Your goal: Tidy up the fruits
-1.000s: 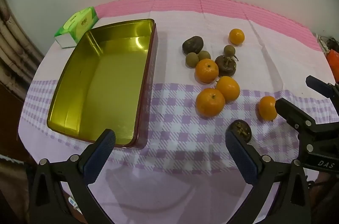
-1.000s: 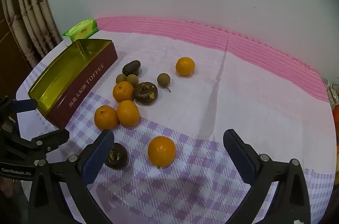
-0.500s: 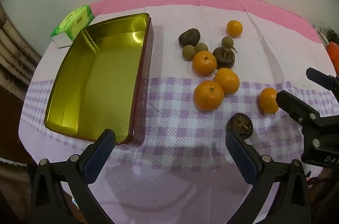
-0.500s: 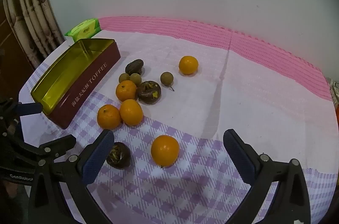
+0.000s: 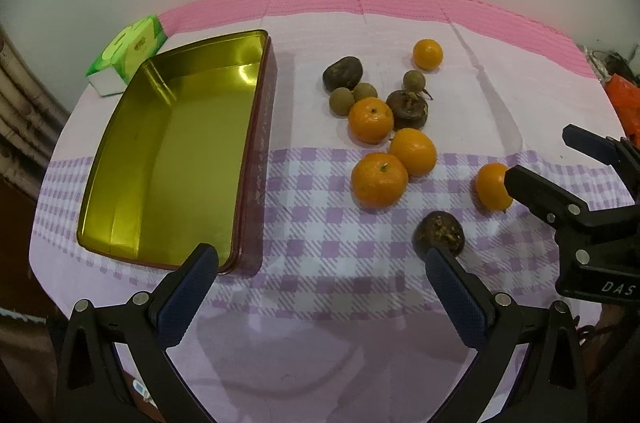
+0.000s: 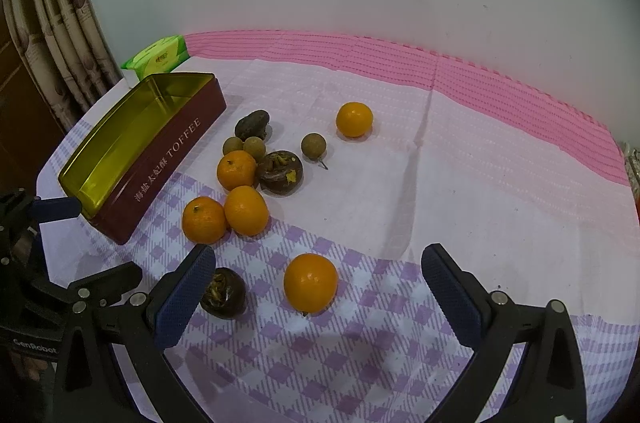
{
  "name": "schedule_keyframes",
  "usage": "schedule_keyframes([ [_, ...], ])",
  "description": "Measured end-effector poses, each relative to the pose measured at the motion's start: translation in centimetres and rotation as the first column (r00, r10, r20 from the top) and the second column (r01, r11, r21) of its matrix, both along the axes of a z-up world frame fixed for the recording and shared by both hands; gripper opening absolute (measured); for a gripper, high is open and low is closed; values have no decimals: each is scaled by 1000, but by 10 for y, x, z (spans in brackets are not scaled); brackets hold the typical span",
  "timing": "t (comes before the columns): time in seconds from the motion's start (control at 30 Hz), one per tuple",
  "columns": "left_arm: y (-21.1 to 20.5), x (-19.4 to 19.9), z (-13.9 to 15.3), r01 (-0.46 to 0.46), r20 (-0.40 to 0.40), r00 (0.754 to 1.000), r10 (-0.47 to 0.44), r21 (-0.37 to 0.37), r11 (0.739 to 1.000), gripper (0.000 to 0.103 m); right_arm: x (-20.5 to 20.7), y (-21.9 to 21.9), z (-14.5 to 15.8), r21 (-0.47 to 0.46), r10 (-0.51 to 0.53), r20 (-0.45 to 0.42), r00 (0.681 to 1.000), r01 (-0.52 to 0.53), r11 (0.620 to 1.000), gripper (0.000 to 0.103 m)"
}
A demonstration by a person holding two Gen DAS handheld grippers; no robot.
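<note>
**Both grippers spread wide above loose fruit beside a gold tin**

From the left wrist, the left gripper (image 5: 320,279) hangs with its jaws wide apart and nothing between them, over the checked cloth on the bench (image 5: 320,343). The gold tin (image 5: 132,223) lies ahead to the left, its inside bare, with a green tissue pack (image 5: 128,53) behind its far corner. The fruit sits well right of the tin: a clump of oranges (image 5: 379,179), small brown fruits and dark fruits, one orange (image 5: 427,54) apart at the back, a dark fruit (image 5: 439,233) just beyond the right fingertip. The right gripper (image 5: 540,159) reaches in from the right, open, one finger in front of another orange (image 5: 490,185).

From the right wrist, the right gripper (image 6: 316,279) is likewise open and holds nothing. An orange (image 6: 311,283) rests between its fingers on the cloth; the dark fruit (image 6: 225,293) lies just beside the left fingertip. The tin (image 6: 168,151), lettered TOFFEE, stands to the left.
</note>
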State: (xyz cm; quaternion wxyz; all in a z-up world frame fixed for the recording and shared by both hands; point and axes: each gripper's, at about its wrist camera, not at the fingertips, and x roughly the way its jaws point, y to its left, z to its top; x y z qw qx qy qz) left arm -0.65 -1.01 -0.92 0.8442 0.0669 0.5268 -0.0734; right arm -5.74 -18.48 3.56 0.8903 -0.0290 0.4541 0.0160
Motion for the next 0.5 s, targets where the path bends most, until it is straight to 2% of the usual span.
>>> schedule_keyframes([
  [0.2,1,0,2,7,15,1000,-7,-20,1000,103,0,0,0,5,0,0,1000,0,1000,102],
  [0.5,1,0,0,0,20,1000,0,6,1000,103,-2,0,3,12,4,6,1000,-4,1000,102],
])
